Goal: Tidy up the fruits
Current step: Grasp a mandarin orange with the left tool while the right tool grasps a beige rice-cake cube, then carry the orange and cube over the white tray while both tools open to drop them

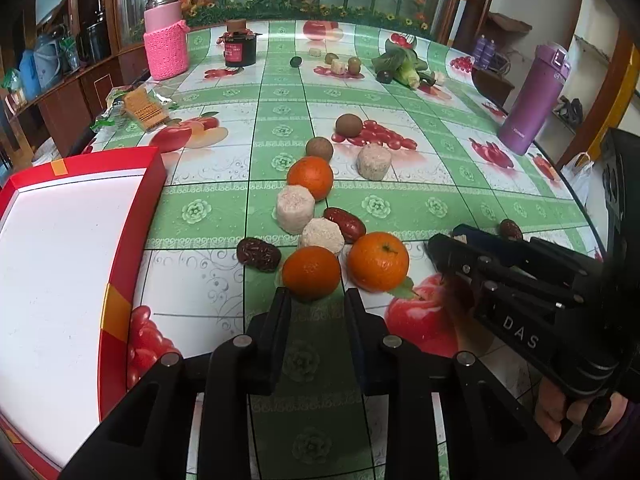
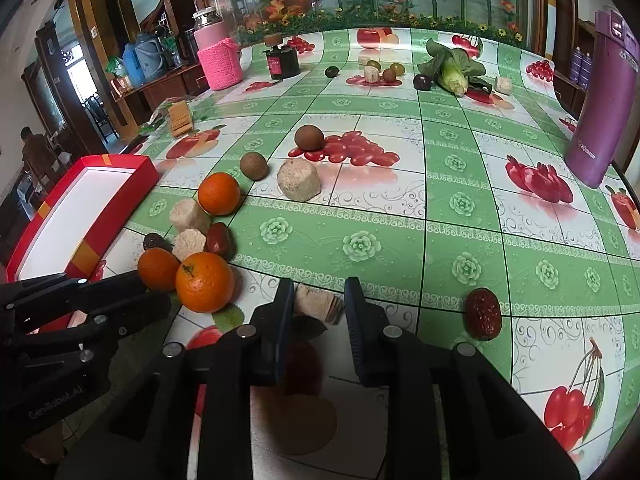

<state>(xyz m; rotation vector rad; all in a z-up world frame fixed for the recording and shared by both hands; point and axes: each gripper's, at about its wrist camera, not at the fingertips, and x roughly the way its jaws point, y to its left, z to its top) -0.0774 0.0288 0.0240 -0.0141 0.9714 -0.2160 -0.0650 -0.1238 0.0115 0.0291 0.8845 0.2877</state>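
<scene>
the left gripper [image 1: 314, 300] is released, its two fingers apart just before an orange [image 1: 311, 273] on the table [image 1: 460, 196]. the right gripper [image 2: 316, 300] is released too, with a pale cake piece [image 2: 319, 303] lying between its fingers; whether they touch it i cannot tell. a second orange [image 2: 205, 282] and a red date [image 2: 483, 319] lie near. the red box [image 1: 132, 216] stands at the left.

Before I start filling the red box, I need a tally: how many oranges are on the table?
3. One in front of the left gripper, one just right of it, one farther back beside a brown fruit. None appears hidden.
</scene>
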